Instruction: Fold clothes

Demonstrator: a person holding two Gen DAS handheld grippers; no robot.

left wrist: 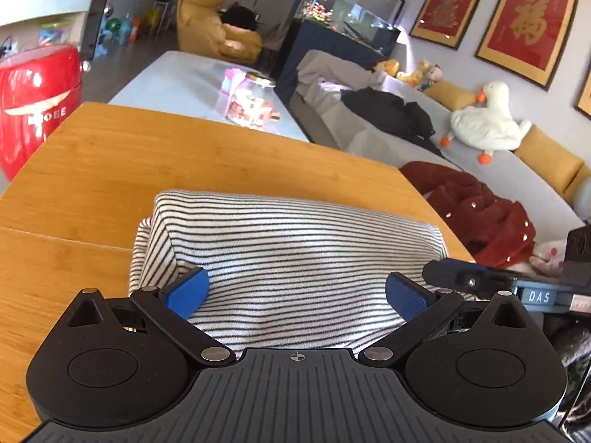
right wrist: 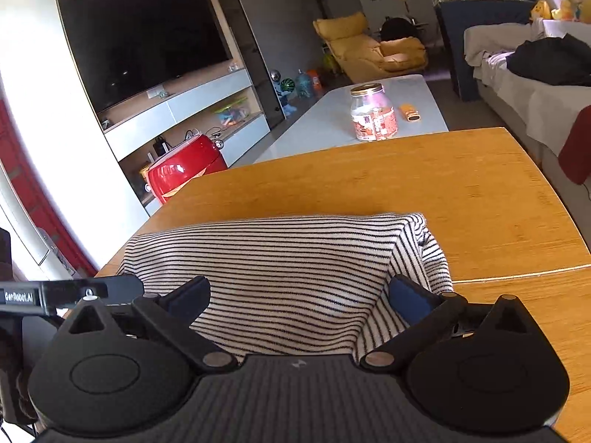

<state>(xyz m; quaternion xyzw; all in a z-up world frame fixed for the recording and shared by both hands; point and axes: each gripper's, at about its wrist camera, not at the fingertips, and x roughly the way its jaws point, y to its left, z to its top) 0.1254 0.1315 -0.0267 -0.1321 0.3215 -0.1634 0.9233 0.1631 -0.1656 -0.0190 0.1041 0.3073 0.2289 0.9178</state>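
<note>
Looking through the left wrist view, I see my left gripper (left wrist: 295, 291) spread wide, holding nothing, over the striped top (left wrist: 288, 254) lying folded at lower centre on the table (left wrist: 92, 170). In the right wrist view, my right gripper (right wrist: 299, 295) gapes equally empty above it. Folding looks near finished; I'd judge any further fold needs pinching an edge.

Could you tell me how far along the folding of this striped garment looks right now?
Done: the striped garment already lies as a compact folded rectangle on the wooden table. In hand: nothing is gripped; the left gripper and right gripper both sit open over its near edge. Left: perhaps tidying the layer poking out at one end, or one more fold; no other clothes show on the table.
</note>
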